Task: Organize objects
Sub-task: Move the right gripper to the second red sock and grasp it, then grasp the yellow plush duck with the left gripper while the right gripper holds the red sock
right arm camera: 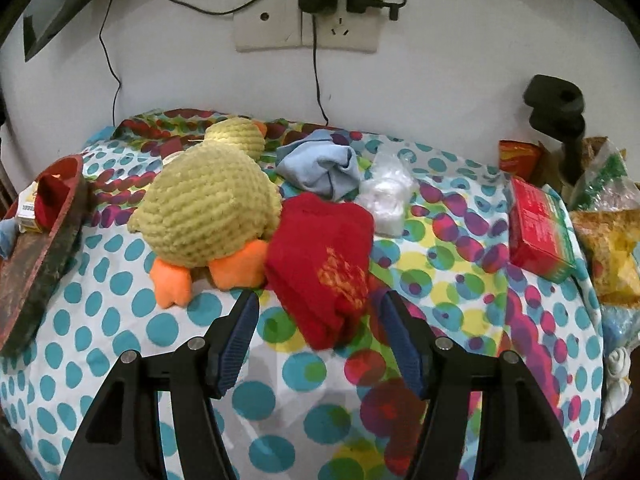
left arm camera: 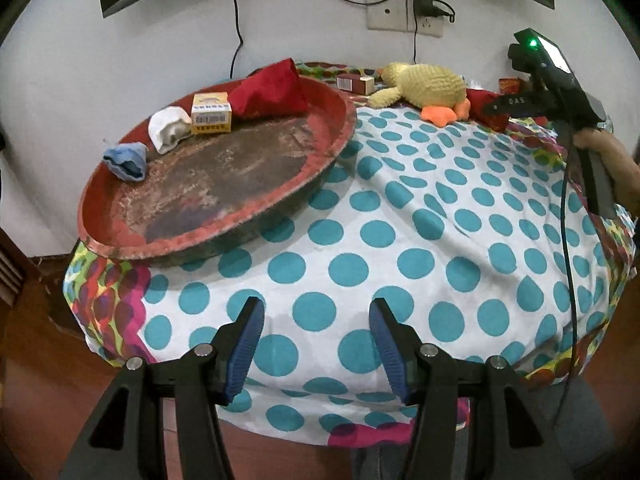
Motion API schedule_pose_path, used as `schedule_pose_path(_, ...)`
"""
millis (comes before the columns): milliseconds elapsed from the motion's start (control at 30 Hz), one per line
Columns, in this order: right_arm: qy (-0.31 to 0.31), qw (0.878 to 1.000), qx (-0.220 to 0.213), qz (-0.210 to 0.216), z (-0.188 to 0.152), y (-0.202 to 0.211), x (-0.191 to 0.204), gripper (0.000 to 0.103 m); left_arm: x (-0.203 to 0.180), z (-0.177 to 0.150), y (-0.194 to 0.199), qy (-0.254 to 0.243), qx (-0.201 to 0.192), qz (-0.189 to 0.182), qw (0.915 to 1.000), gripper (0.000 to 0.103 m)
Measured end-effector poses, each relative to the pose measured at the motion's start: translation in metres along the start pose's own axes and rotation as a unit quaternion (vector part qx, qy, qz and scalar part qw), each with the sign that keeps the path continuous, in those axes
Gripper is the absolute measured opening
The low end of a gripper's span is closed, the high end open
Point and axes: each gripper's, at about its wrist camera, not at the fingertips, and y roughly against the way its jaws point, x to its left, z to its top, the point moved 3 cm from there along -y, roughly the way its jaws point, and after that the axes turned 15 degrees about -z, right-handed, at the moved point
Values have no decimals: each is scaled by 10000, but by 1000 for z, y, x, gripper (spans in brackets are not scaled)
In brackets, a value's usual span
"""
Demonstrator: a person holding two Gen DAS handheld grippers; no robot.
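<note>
White wall with a socket plate [right arm camera: 306, 28] and trailing black cables backs a table draped in a white cloth with teal polka dots [left arm camera: 400, 240], over a second, multicoloured spotted cloth.

At the table's left end sits a large round red tray with a worn dark base [left arm camera: 224, 172], its near rim overhanging the table edge slightly. Along its far side are collected a folded red cloth [left arm camera: 272, 94], a small yellow-and-white box [left arm camera: 211, 114], a rolled white sock [left arm camera: 168, 128] and a rolled blue sock [left arm camera: 126, 162], which suggests the tray is the gathering place.

The left gripper [left arm camera: 316, 344] hovers over bare cloth near the table's front edge, jaws wide apart, holding nothing.

The right gripper [right arm camera: 318, 340] is likewise spread wide and empty, its jaws either side of a folded red sock with an orange pattern [right arm camera: 320, 264], seemingly lined up to grasp it. That sock touches a knitted yellow plush duck with orange feet [right arm camera: 208, 208]; closing carelessly might catch a foot. Behind lie a crumpled pale-blue cloth [right arm camera: 320, 168] and a clear plastic wad [right arm camera: 386, 196]. A red carton [right arm camera: 540, 232] sits well apart at right. Open cloth between sock and tray leaves a free path.
</note>
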Motion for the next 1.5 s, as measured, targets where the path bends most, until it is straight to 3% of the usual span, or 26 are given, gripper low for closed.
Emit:
schedule_pose_path(300, 177, 9997, -98, -127, 7, -15, 6, 60, -12, 0, -12, -248, -15, 242, 9994, 57)
schedule_pose_path(400, 62, 10000, -5, 29, 9, -20, 3, 46, -16, 2, -15, -200, 32, 206, 9996, 57)
schedule_pose_path(533, -83, 9998, -16, 176, 9, -21, -2, 37, -23, 5, -18, -215, 95, 211, 9995, 57)
schedule_pose_path(767, -193, 9990, 13, 403, 2, -16, -16, 35, -43, 24, -17, -429, 104, 133, 9989, 57)
schedule_pose_path(933, -122, 9992, -48, 372, -16, -8, -32, 35, -66, 49, -25, -747, 72, 42, 9972, 57)
schedule_pose_path(1033, -223, 9988, -72, 435, -21, -5, -39, 35, -76, 68, -34, -731, 120, -212, 9970, 57)
schedule_pose_path(1200, -248, 9982, -41, 538, -22, -5, -39, 35, -80, 111, -52, -334, 229, -682, 9969, 57)
schedule_pose_path(1500, -297, 9971, 21, 696, -22, -7, -39, 35, -69, 203, -98, 227, 440, -741, 9960, 57)
